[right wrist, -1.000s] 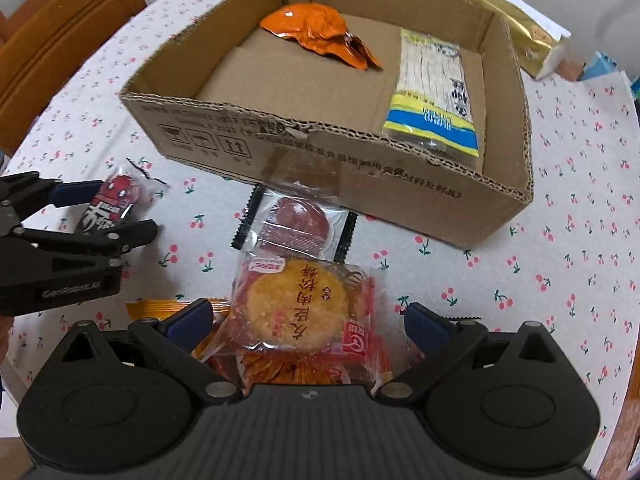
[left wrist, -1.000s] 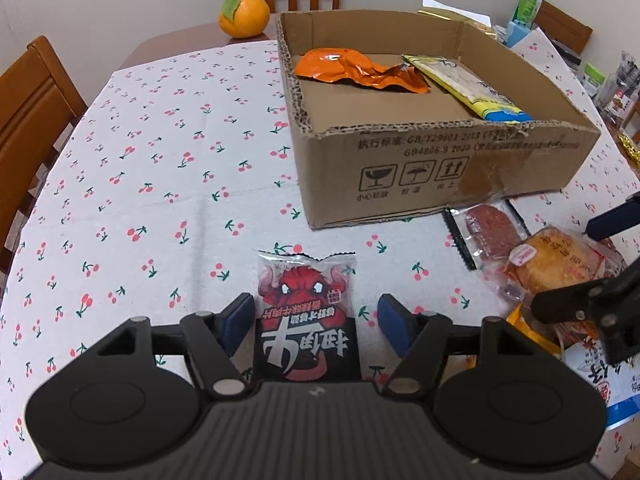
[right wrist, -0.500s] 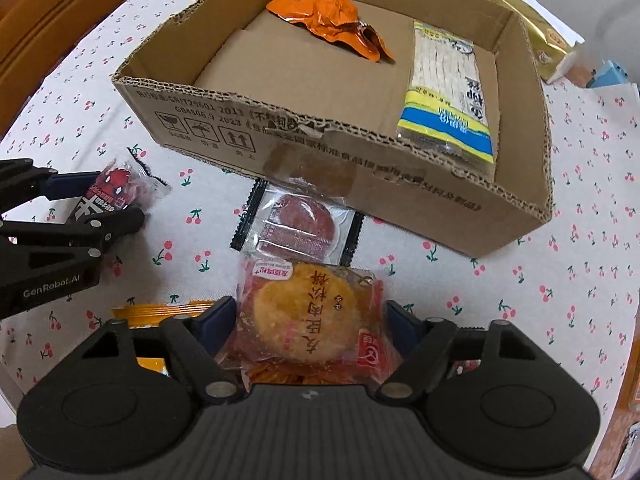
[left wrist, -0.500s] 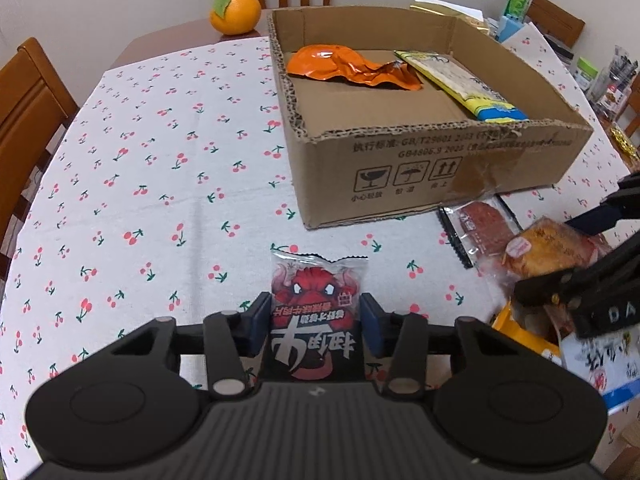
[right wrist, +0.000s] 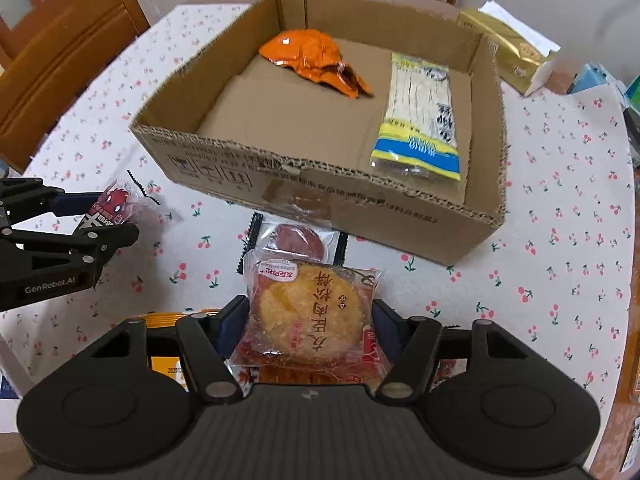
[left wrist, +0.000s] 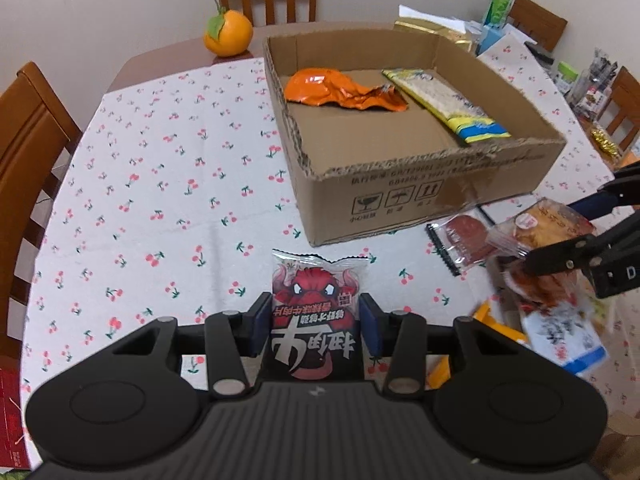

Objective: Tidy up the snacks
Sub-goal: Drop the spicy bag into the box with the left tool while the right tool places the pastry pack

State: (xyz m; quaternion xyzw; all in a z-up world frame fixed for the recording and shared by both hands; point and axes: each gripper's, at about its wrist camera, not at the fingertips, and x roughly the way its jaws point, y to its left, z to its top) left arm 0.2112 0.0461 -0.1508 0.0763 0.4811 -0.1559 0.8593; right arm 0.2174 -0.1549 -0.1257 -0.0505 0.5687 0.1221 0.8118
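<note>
My left gripper (left wrist: 316,322) is shut on a red-and-black snack packet (left wrist: 316,320) and holds it above the tablecloth, left of the cardboard box (left wrist: 420,196). My right gripper (right wrist: 308,322) is shut on a clear-wrapped round pastry packet (right wrist: 310,314), lifted in front of the box (right wrist: 320,196). The box holds an orange foil bag (right wrist: 316,60) and a yellow-and-blue noodle packet (right wrist: 420,120). The left gripper with its packet (right wrist: 108,208) shows at the left of the right wrist view.
A clear packet with a dark red disc (right wrist: 296,238) lies on the cherry-print tablecloth (left wrist: 160,184) before the box. More packets (left wrist: 560,336) lie at the right. An orange fruit (left wrist: 228,34), wooden chairs (left wrist: 28,140) and clutter (right wrist: 512,56) ring the table.
Both grippers closed from open onto their packets and lifted them off the table. Both have risen and moved a little toward the box.
</note>
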